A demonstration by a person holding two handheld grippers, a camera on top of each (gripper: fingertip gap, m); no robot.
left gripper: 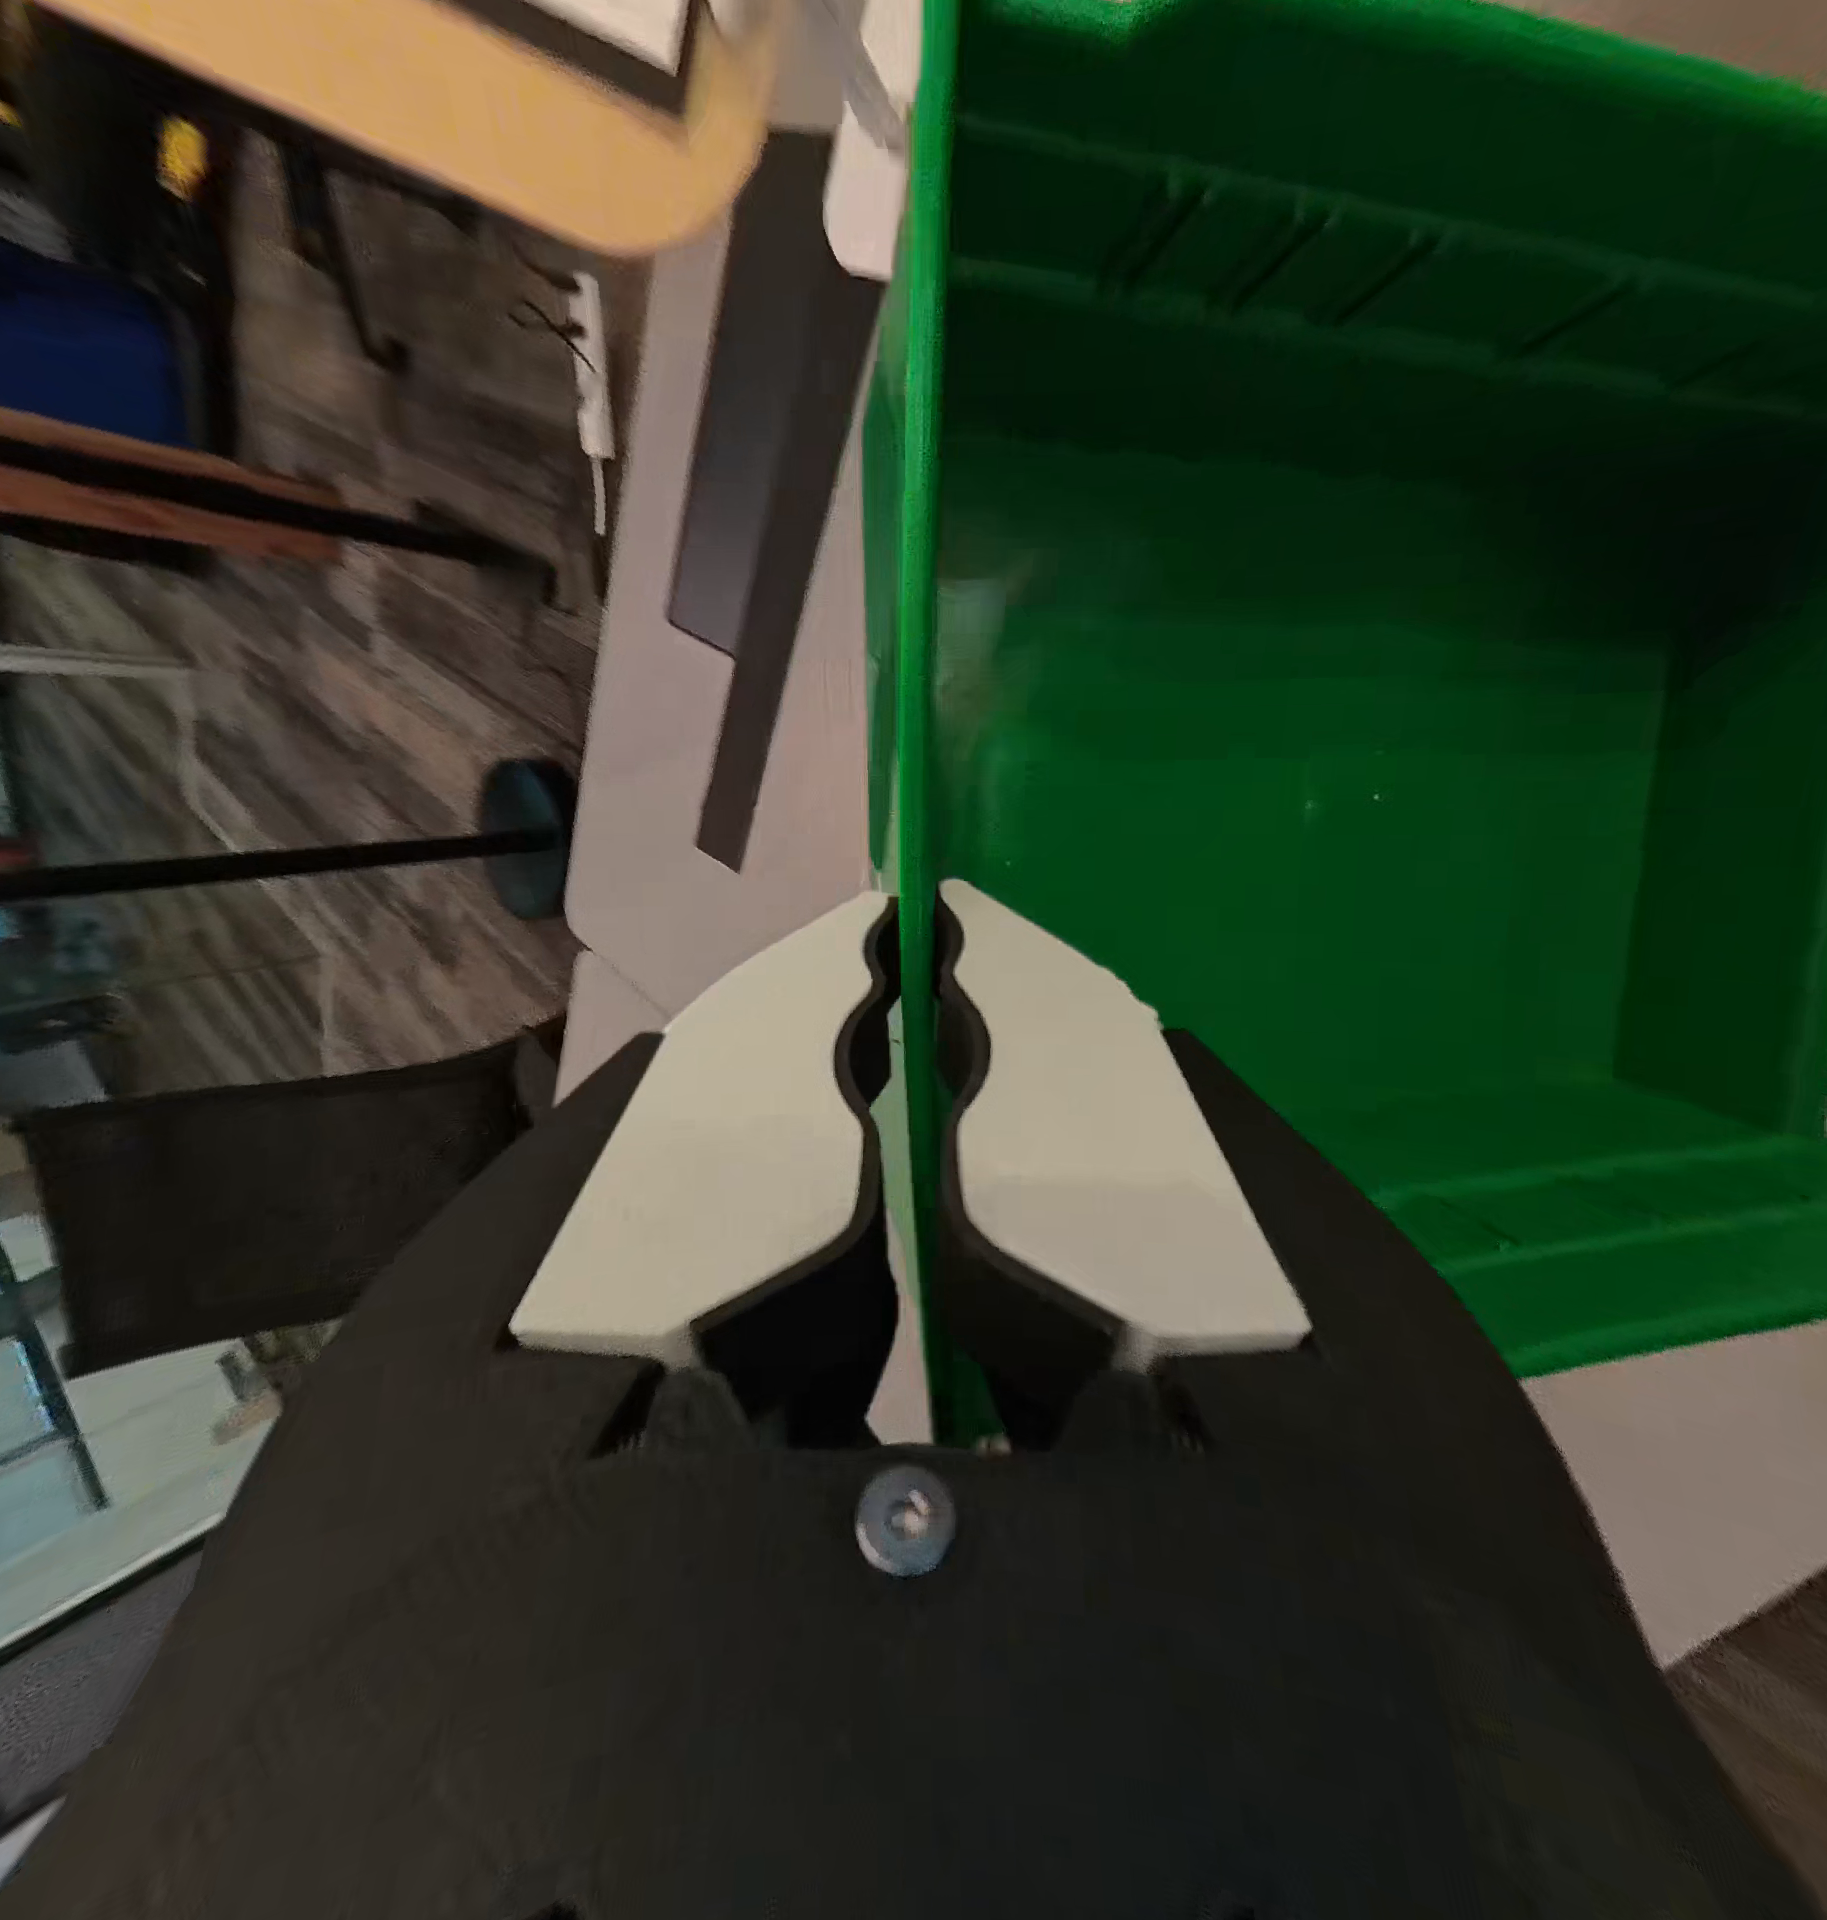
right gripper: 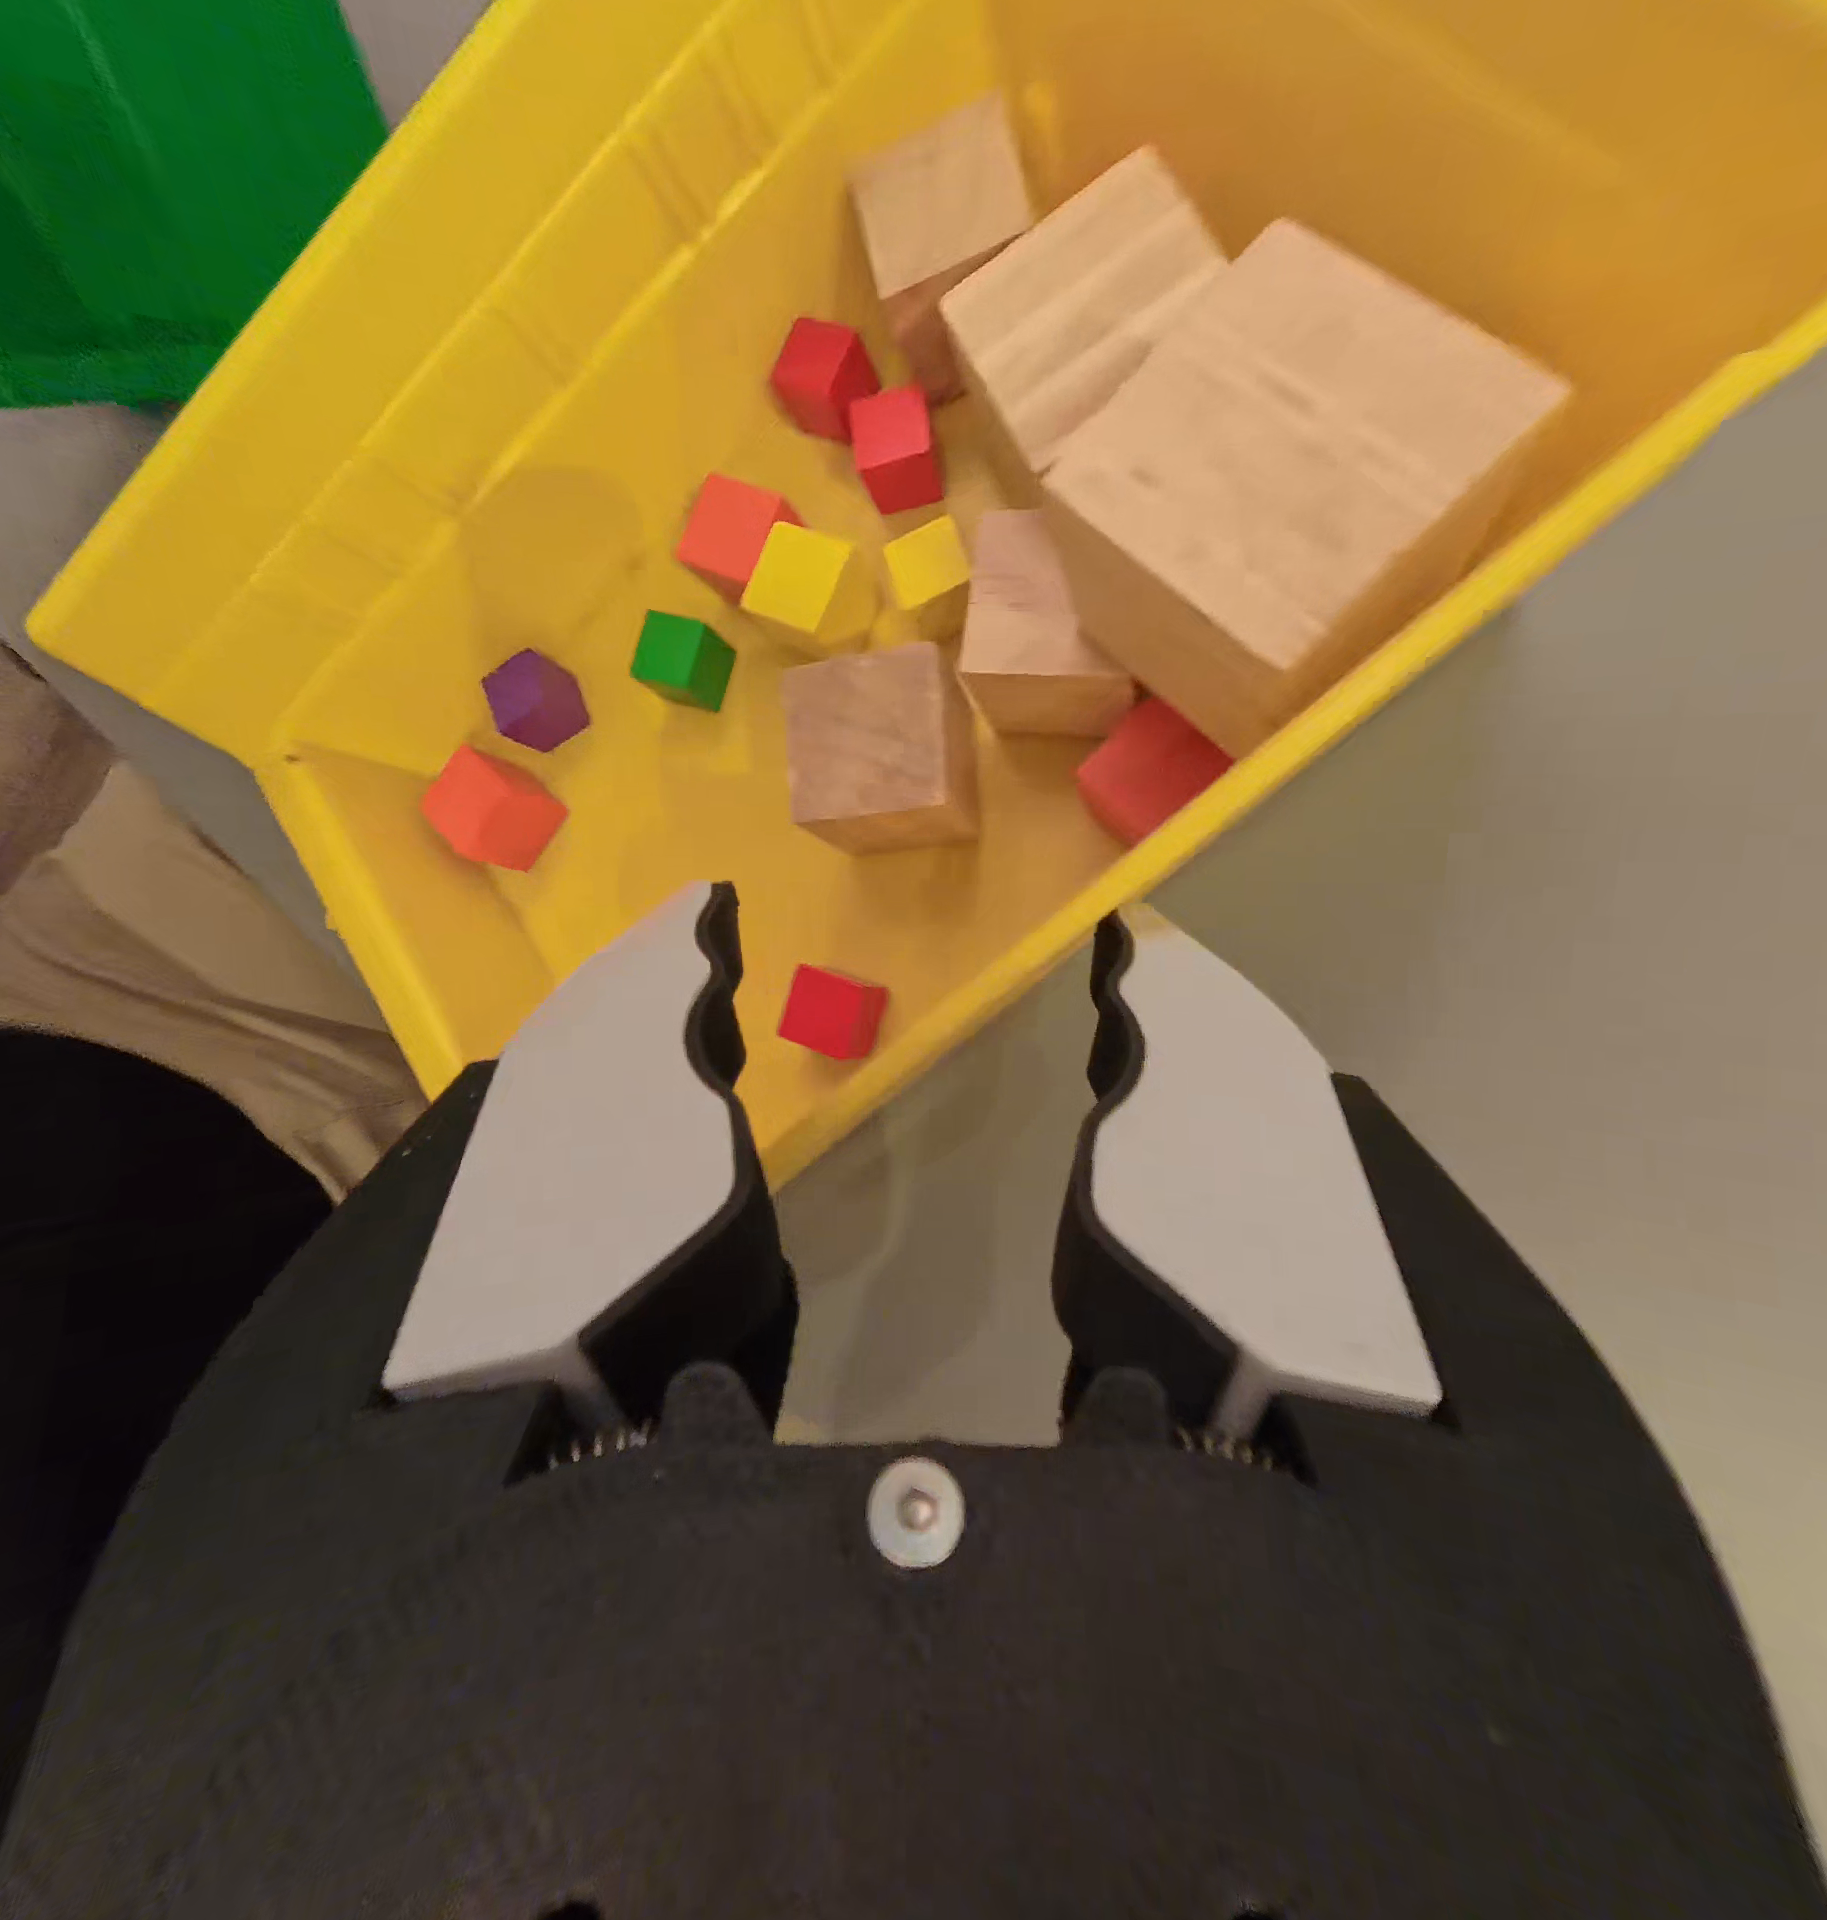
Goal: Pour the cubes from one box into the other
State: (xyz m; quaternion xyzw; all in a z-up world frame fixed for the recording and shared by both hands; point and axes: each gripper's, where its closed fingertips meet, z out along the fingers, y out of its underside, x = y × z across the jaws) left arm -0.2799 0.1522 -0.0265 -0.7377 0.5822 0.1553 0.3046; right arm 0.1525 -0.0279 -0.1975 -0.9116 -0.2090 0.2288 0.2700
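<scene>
My left gripper (left gripper: 919, 909) is shut on the thin side wall of the green box (left gripper: 1408, 727), which is tipped on its side and shows no cubes inside. A corner of the green box also shows in the right wrist view (right gripper: 109, 187). The yellow box (right gripper: 493, 343) sits on the pale table and holds several plain wooden blocks (right gripper: 1293, 488) and several small coloured cubes (right gripper: 831, 1010). My right gripper (right gripper: 914, 920) is open, with its jaws on either side of the yellow box's near wall, one inside and one outside, not closed on it.
The pale table (right gripper: 1511, 935) lies to the right of the yellow box. A person's sleeve and trouser leg (right gripper: 109, 956) are at the left. In the left wrist view, a light wooden desk (left gripper: 473, 135) and patterned floor (left gripper: 317, 675) show behind the tipped green box.
</scene>
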